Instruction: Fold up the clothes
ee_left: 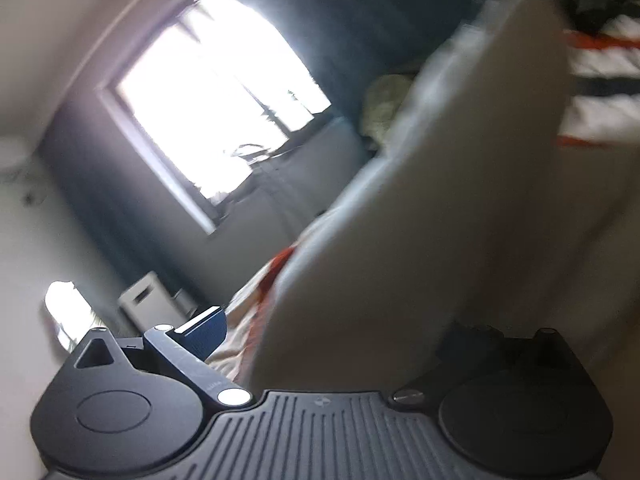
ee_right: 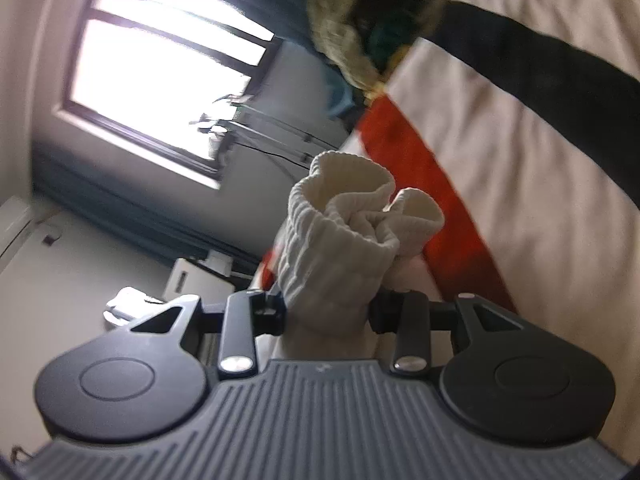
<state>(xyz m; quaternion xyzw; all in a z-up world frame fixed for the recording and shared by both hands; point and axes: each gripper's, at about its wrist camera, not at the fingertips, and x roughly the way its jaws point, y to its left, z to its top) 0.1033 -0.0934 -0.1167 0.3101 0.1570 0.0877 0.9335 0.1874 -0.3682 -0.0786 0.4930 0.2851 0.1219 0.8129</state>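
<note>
Left wrist view, heavy motion blur: bright window (ee_left: 216, 92) upper left, dark curtain (ee_left: 100, 208) below and beside it, a white box-like unit (ee_left: 146, 306) low by the wall. Left gripper (ee_left: 320, 344) has one finger (ee_left: 200, 332) visible on its left side, swung outward; the other finger is hidden behind cream cloth (ee_left: 440, 200), a big blurred pale garment that fills the middle and right of this view and runs right down to the gripper body. Cannot tell whether the left gripper is clamped on it or apart. Striped bedding (ee_left: 600, 92), white with orange and dark bands, sits at far right.

Right wrist view, sharper: window (ee_right: 160, 64) at left, wall AC unit (ee_right: 14, 220) at left edge. Right gripper (ee_right: 326, 312) is closed tight on a cream ribbed cuff (ee_right: 344, 216), the knit bunched and sticking up out beyond the fingers, folds open at the top. Striped bedding (ee_right: 540, 160) lies behind and to the right, a fuzzy yellow-green pile (ee_right: 340, 32) at its top edge
</note>
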